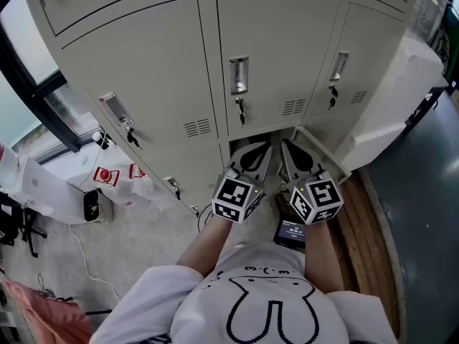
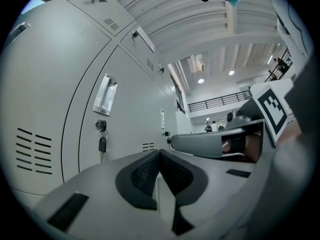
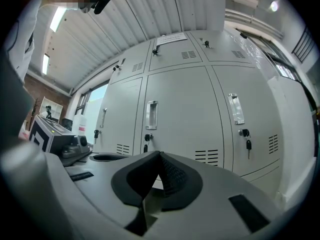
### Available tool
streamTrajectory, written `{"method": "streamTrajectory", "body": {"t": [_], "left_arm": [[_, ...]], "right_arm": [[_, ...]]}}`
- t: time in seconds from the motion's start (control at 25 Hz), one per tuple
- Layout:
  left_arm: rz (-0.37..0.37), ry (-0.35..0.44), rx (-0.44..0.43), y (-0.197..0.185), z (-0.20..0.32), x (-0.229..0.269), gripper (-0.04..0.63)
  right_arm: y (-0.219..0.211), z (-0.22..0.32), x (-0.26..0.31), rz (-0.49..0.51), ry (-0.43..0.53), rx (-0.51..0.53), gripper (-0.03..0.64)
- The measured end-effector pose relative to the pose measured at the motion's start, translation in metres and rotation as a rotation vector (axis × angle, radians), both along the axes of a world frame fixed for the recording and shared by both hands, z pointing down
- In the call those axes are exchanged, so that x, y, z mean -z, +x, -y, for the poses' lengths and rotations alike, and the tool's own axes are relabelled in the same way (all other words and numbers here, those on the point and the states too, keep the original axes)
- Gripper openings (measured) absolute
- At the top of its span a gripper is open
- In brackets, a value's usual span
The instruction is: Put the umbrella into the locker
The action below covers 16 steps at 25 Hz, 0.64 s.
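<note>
Closest to me, a small dark device (image 1: 292,233) with a lit screen sits low between my forearms. Just past it come my left gripper (image 1: 252,155) and right gripper (image 1: 297,158), side by side and near each other, both aimed roughly level at the cabinets ahead.

Left jaws: dark ribbed pads pressed tip to tip, nothing between them. Right jaws: same story, fully closed and empty.

Beyond the tips stand the lockers (image 1: 276,41). They are smooth pale-grey painted sheet metal with flat doors and rounded corners. The middle door has a shiny recessed pull (image 1: 239,75), a key (image 1: 242,110) dangling from its lock and a small patch of vent slots (image 1: 293,107), and the doors either side are fitted alike. The doors in plain view are shut. The low one straight behind my jaws is covered by them, so I can't read it.

And the umbrella? No view shows it. That leaves its direction from my jaws, its long axis and the nearer hand all unsettled. It may be behind one of these closed doors, or lying somewhere outside the pictures. Both hands sit about equally close to the middle door.
</note>
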<state>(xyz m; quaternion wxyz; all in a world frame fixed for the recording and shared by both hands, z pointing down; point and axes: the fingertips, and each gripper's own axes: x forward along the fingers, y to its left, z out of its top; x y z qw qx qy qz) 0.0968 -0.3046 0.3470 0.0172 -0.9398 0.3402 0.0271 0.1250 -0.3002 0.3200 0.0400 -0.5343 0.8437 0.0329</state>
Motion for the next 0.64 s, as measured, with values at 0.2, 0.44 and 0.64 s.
{"method": "streamTrajectory", "body": {"t": [0.2,0.44,0.64], "left_arm": [[-0.001,0.006,-0.004,0.0024,0.0004,0.0018,0.002],[-0.006,0.003,0.000,0.0040,0.0009,0.0018,0.002],[-0.010,-0.004,0.003,0.0044,0.0013,0.0000,0.002]], "right_arm": [[-0.0023,-0.0006,-0.0028,-0.006,-0.001,0.007,0.023],[-0.0049,-0.0007,-0.0068,-0.019,-0.008,0.018,0.023],[-0.0057,-0.0012,-0.0097,-0.021,-0.015,0.025,0.023]]}}
